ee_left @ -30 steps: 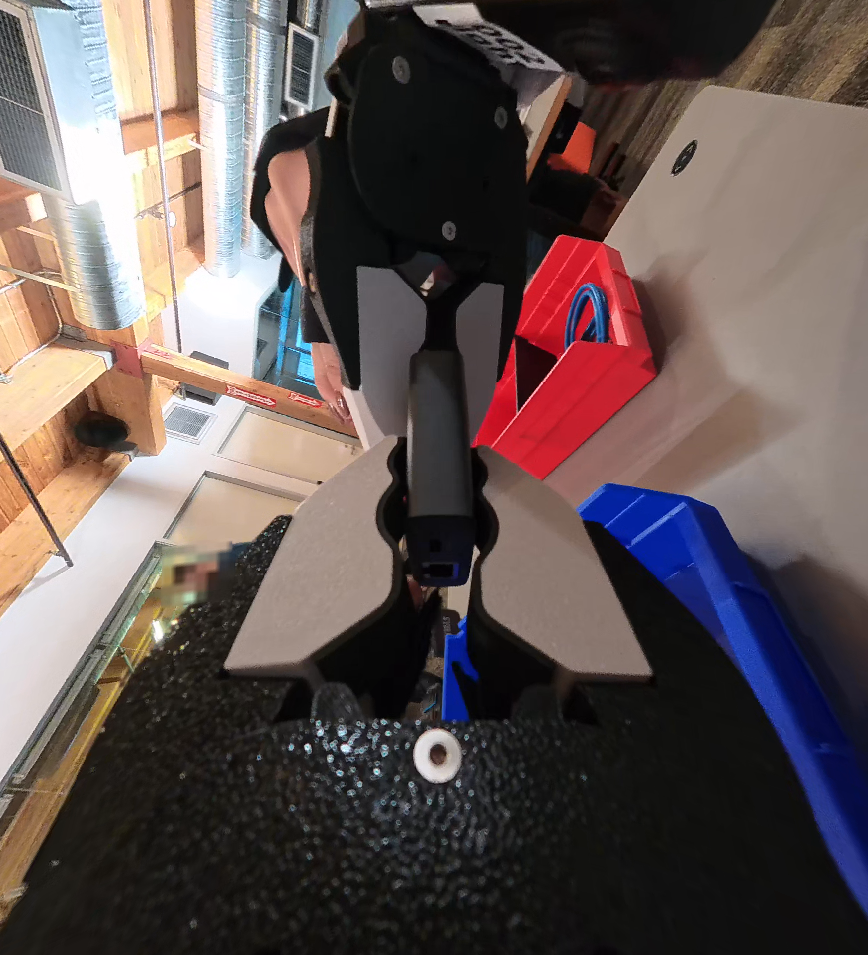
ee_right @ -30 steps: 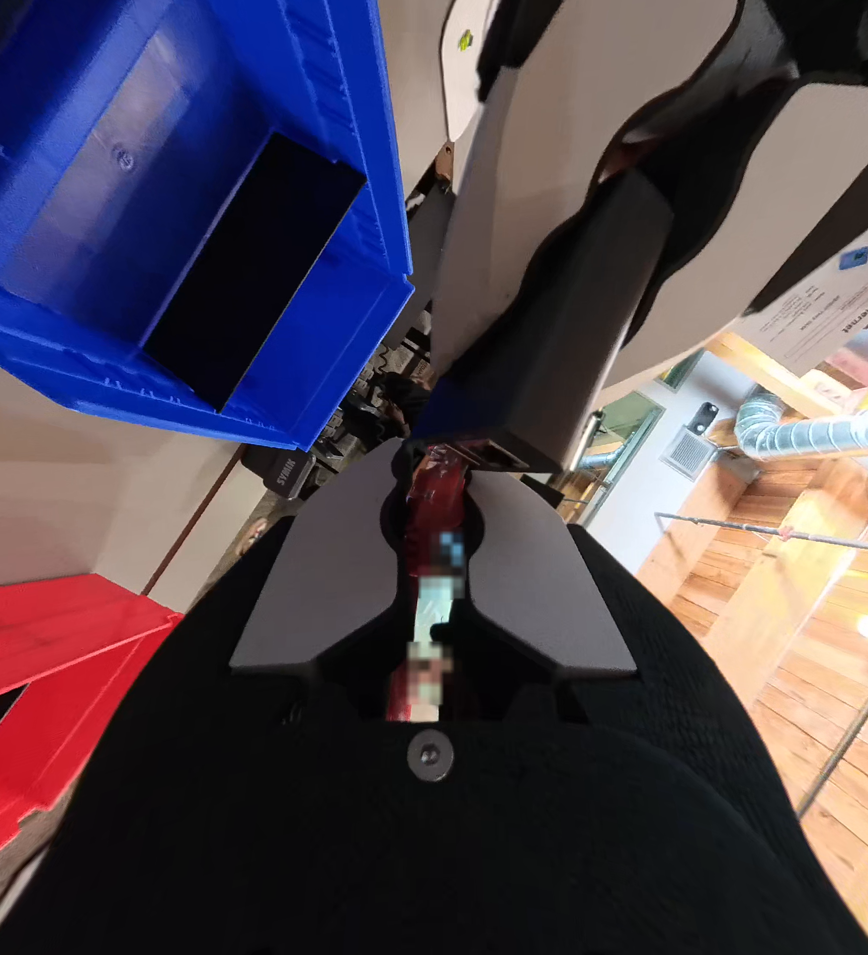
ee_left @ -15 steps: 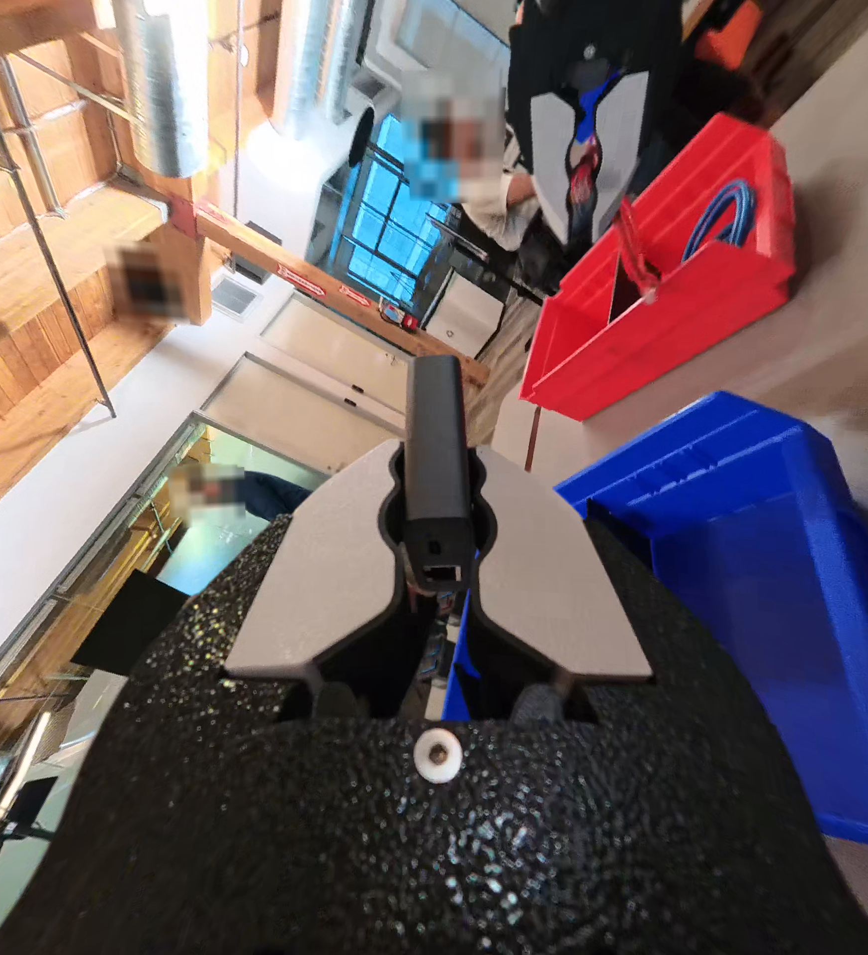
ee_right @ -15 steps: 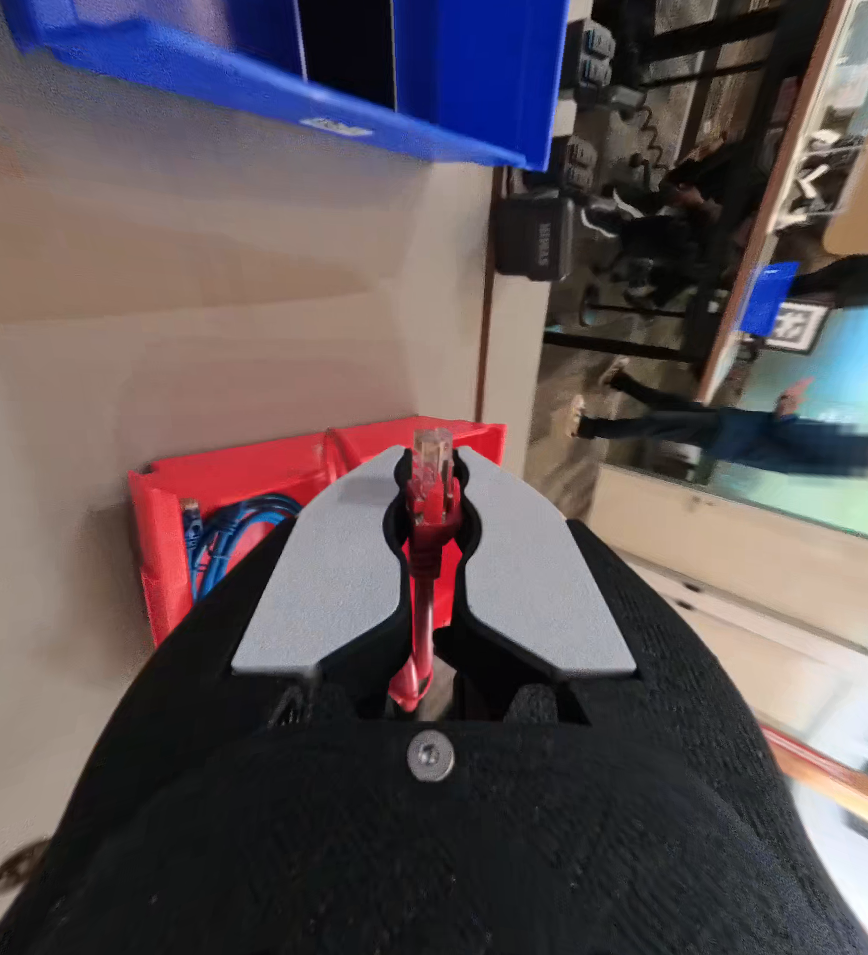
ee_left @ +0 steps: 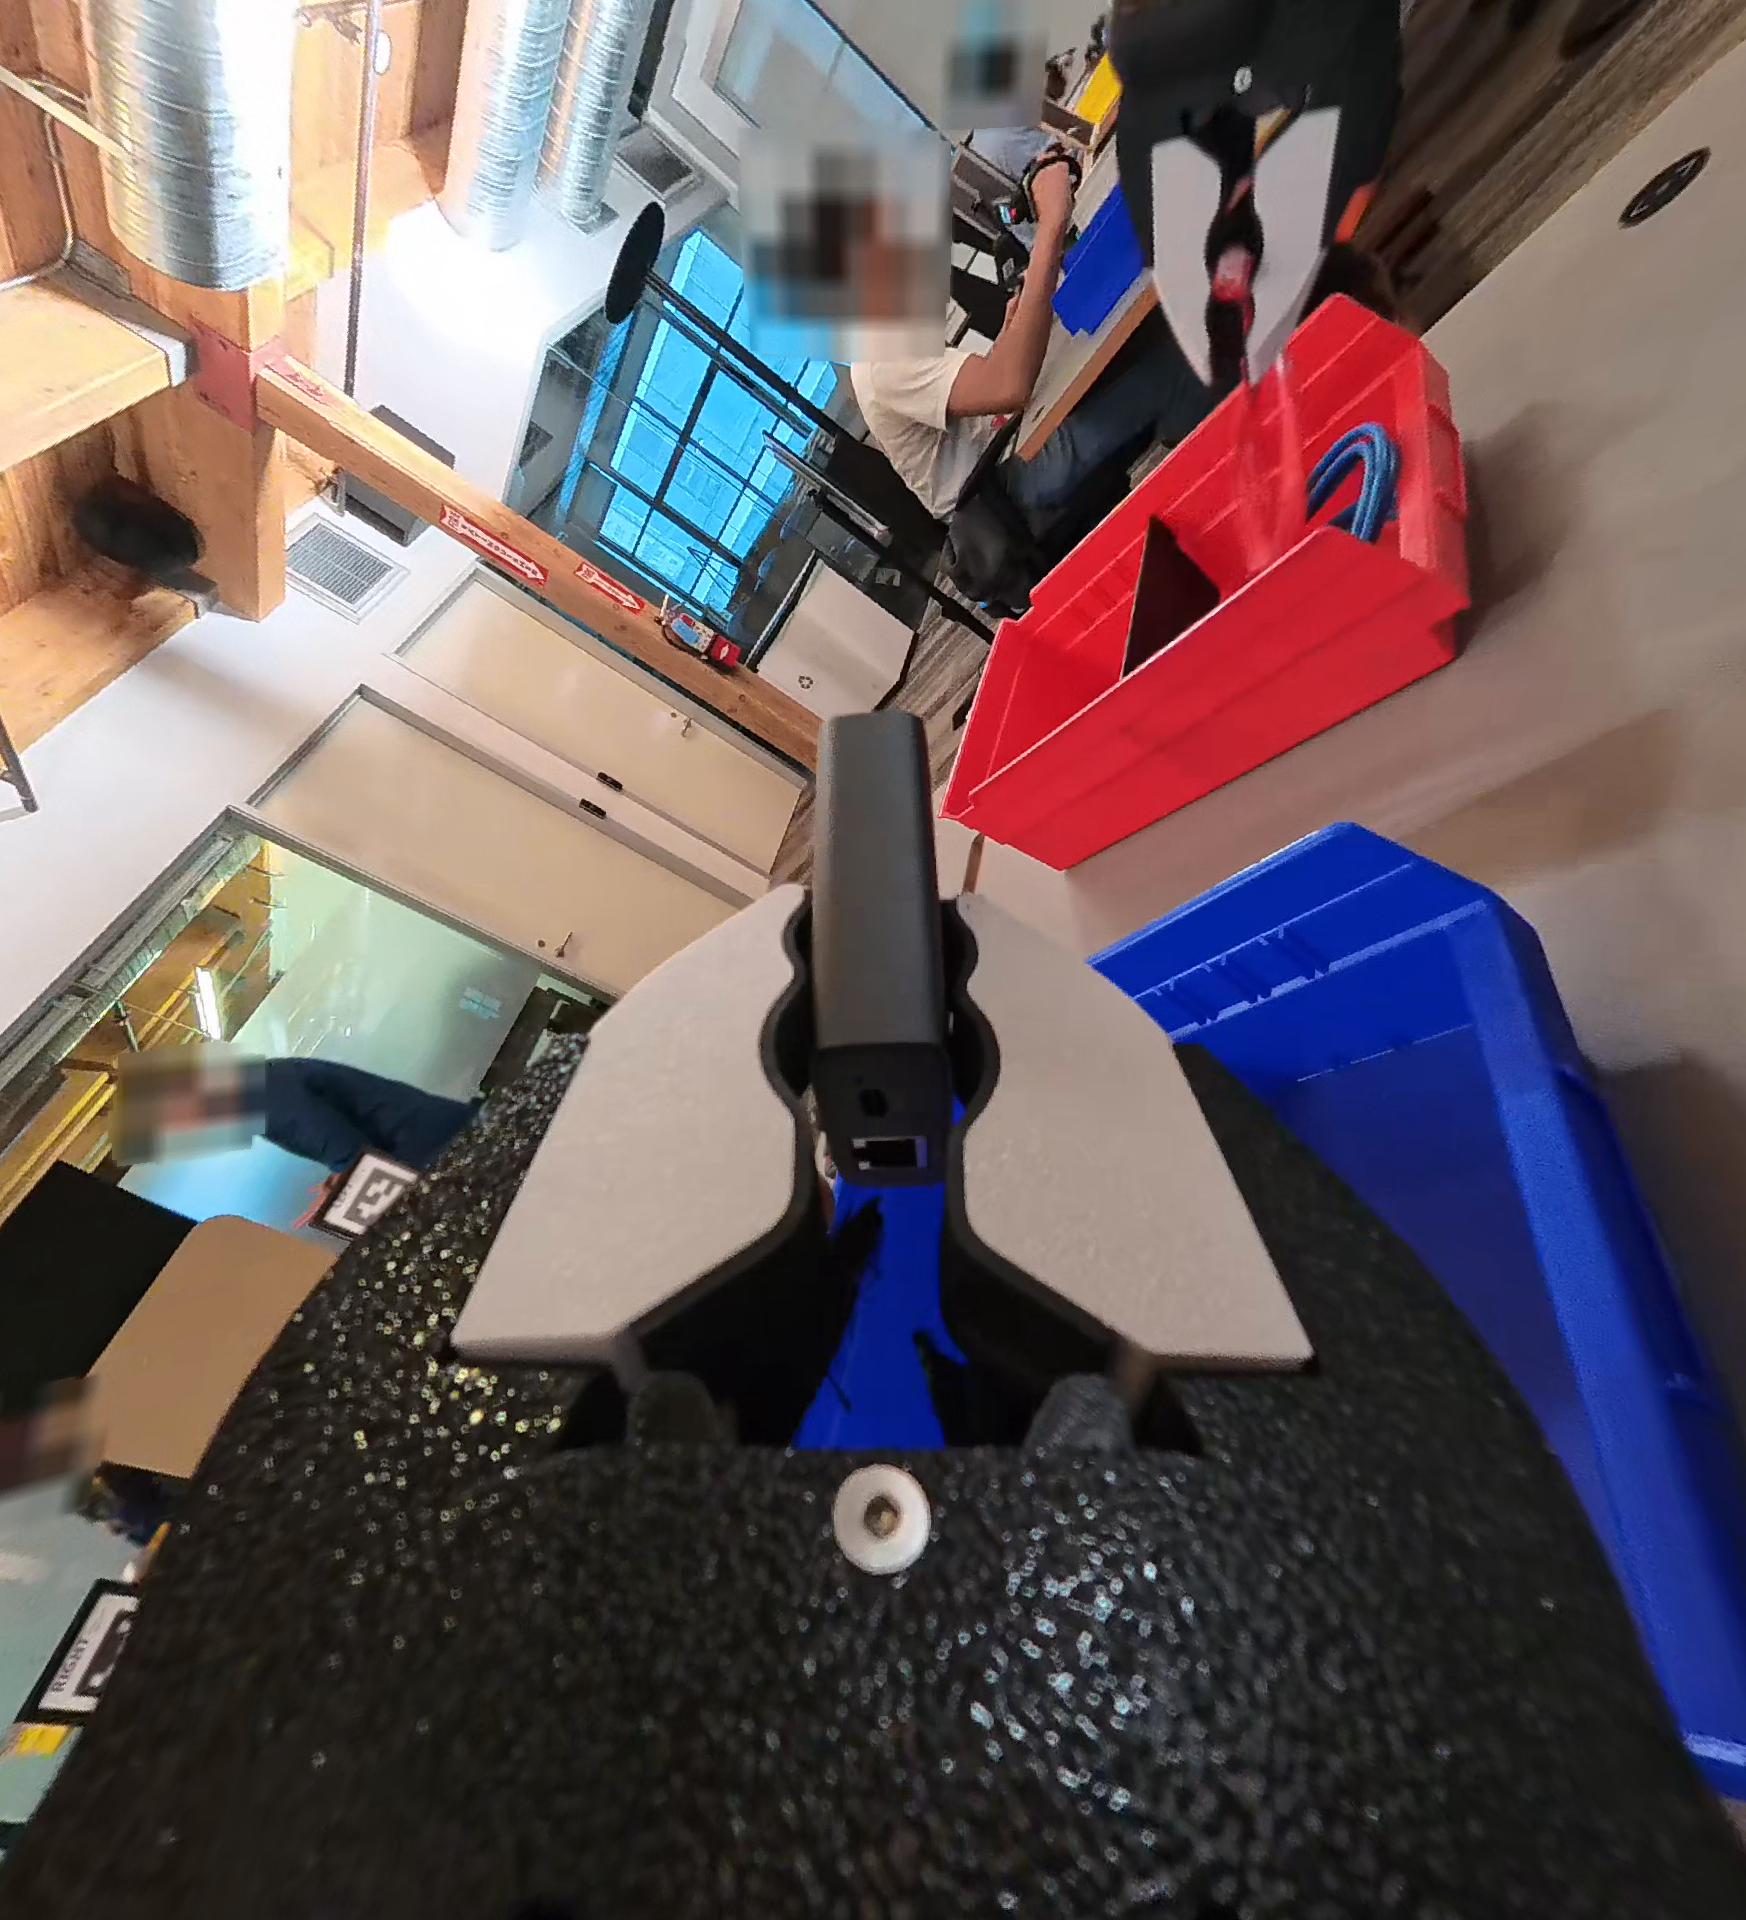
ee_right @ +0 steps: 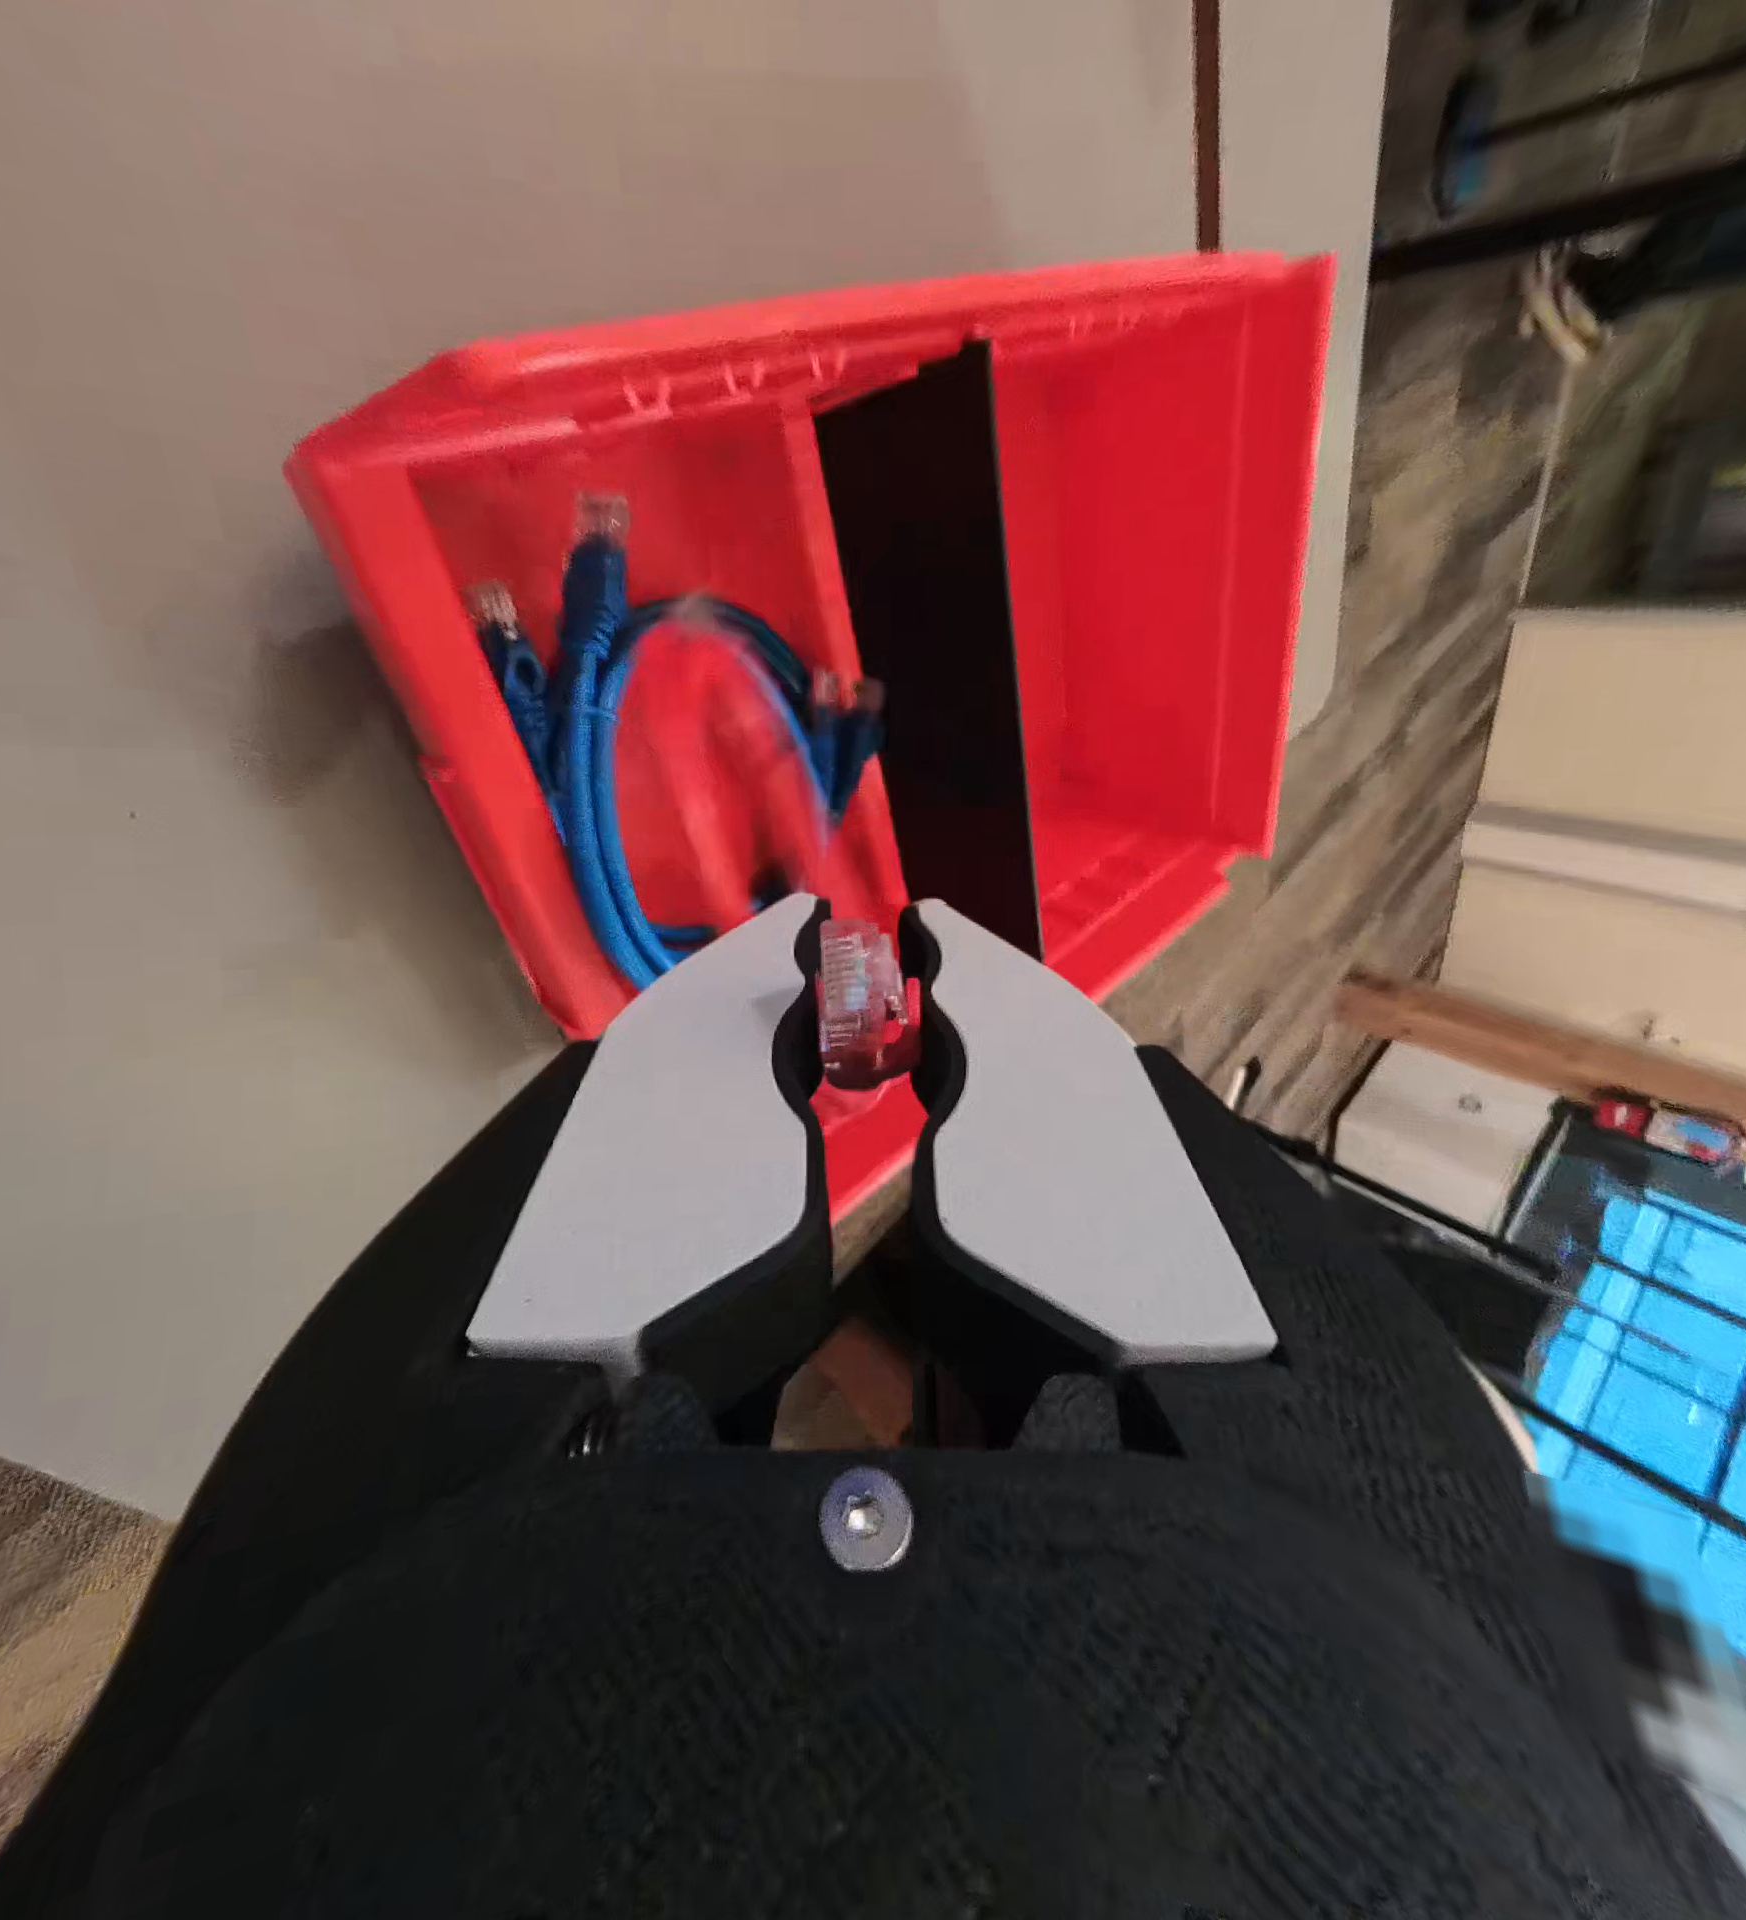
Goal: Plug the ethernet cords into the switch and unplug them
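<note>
My left gripper (ee_left: 874, 914) is shut on a slim black box with a network socket in its near end (ee_left: 874, 914), held in the air beside the blue bin (ee_left: 1471, 1091). My right gripper (ee_right: 861, 925) is shut on the clear plug of a red network cable (ee_right: 861, 1003), just above the red bin (ee_right: 1160, 623). In the left wrist view the right gripper (ee_left: 1238, 301) hangs over the red bin (ee_left: 1212, 686), and the red cable (ee_left: 1274, 468) trails down into it. Blue network cables (ee_right: 588, 707) lie coiled in the red bin's left compartment.
A black divider (ee_right: 931, 644) splits the red bin; its right compartment holds nothing. Both bins stand on a beige table (ee_left: 1627, 416) near its edge. People sit at desks beyond the table (ee_left: 931, 416). One gripper's finger ends stand about 40 cm off the other's.
The two grippers have drawn apart: the red plug has left the black box's socket. My right gripper has swung with the cable from near the blue bin to over the red bin.
</note>
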`<state>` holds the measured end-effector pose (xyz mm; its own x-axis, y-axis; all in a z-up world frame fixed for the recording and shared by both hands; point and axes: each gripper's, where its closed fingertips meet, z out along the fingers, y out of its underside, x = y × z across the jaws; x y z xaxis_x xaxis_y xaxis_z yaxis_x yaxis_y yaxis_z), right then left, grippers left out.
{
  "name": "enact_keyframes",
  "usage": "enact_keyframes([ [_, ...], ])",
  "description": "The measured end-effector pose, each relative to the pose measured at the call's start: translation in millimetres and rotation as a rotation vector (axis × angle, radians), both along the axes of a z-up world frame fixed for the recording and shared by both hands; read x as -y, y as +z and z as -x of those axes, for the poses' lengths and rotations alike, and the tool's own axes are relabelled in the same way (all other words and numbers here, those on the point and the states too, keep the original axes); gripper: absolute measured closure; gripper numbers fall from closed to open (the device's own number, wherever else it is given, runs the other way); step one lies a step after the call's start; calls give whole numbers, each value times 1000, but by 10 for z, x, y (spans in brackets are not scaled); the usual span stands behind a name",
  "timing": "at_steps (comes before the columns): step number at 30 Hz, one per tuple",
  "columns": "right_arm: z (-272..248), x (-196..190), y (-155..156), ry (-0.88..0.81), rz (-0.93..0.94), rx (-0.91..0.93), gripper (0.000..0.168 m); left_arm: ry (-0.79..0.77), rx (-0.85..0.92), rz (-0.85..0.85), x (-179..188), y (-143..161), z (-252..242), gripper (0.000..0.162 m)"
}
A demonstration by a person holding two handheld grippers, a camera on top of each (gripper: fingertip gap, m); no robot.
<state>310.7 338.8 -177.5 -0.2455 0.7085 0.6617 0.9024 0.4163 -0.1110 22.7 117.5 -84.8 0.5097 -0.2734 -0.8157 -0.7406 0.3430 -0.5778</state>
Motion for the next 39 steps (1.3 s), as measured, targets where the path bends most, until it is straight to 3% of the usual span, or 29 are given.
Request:
enact_keyframes([
  [4,18,-141,116,-22,-35,-121,157,-20,20,8,-11,-9,-23,141],
  [8,228,-378,78,-20,-207,-210,157,-51,32,23,-23,-42,-98,140],
  [11,339,-322,-282,-48,-47,-189,152,-67,20,53,-39,-108,-158,141],
  [13,256,-236,-516,-121,103,-72,116,-75,12,66,-56,-152,-192,140],
  [15,197,-160,-514,-196,206,-32,90,-88,16,80,-75,-187,-220,140],
  [18,330,-99,-81,-177,137,-110,86,-121,46,97,-88,-212,-262,140],
  [20,713,138,318,-38,66,-254,87,-150,73,104,-85,-217,-288,141],
  [23,1450,940,753,319,77,-485,103,-197,112,122,-62,-217,-332,141],
  [26,1959,1774,919,606,154,-614,113,-245,125,130,-20,-212,-407,141],
  [29,2205,2293,896,782,194,-626,125,-261,102,136,2,-234,-475,141],
  [35,2344,2459,717,866,84,-542,148,-317,32,149,82,-312,-591,141],
  [39,2282,2481,621,869,117,-494,149,-366,23,191,120,-389,-658,140],
])
